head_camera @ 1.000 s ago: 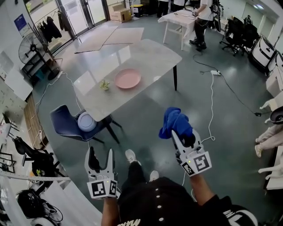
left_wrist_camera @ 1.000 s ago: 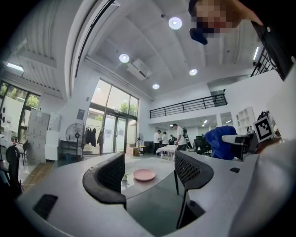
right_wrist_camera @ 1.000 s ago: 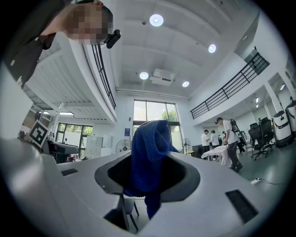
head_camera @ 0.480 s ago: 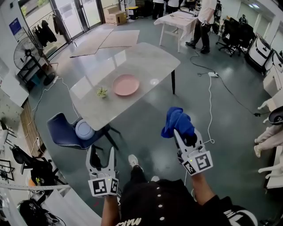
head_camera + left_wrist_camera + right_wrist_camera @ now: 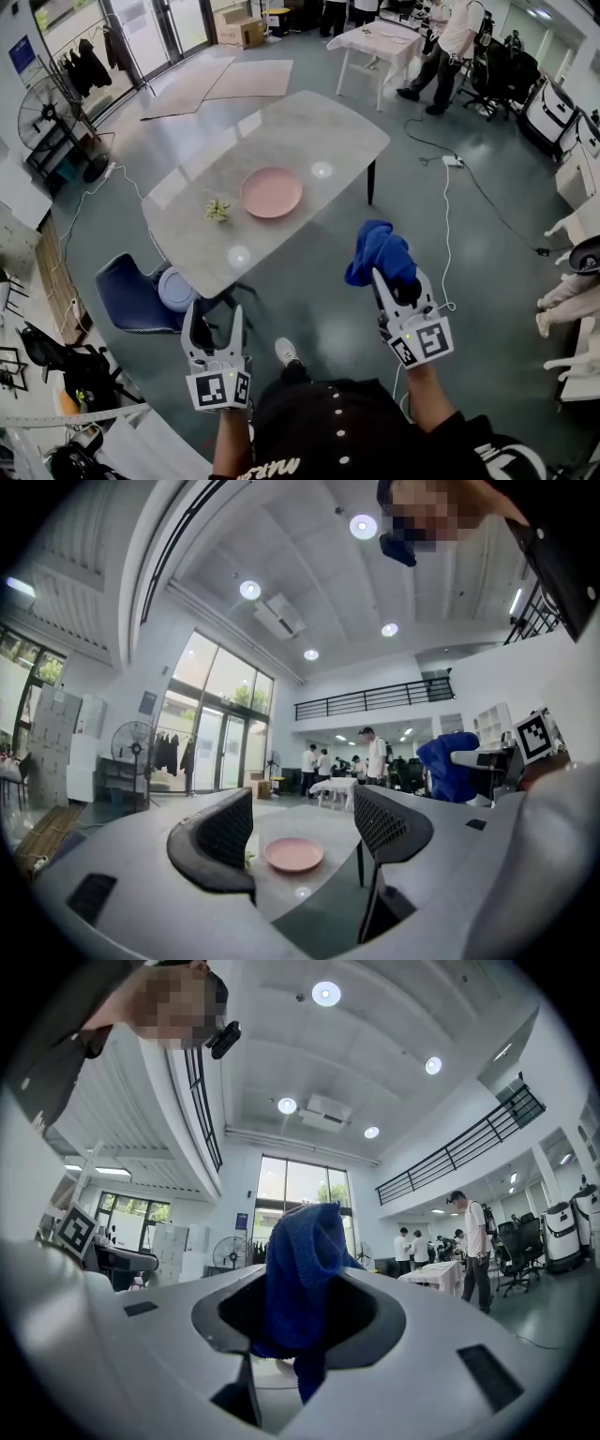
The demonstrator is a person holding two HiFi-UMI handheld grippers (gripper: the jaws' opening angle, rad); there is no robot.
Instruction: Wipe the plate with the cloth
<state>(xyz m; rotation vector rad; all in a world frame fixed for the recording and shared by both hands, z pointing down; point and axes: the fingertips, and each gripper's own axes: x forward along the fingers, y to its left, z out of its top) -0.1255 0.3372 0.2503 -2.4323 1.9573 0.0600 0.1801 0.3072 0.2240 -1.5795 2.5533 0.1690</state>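
Cloth [image 5: 379, 253] hangs pinched in right gripper [image 5: 392, 281] fingers; left gripper [image 5: 214, 315] fingers stand wide apart, empty.

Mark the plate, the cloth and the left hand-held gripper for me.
plate [image 5: 272, 193], head view, centre of the dish.
cloth [image 5: 378, 251], head view, middle of the bunch.
left hand-held gripper [image 5: 214, 311], head view, midway between its fingertips.

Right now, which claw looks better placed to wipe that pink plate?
Right, probably. The right claw is shut on the blue cloth; the left claw is open and empty. Both hang short of the pink plate.
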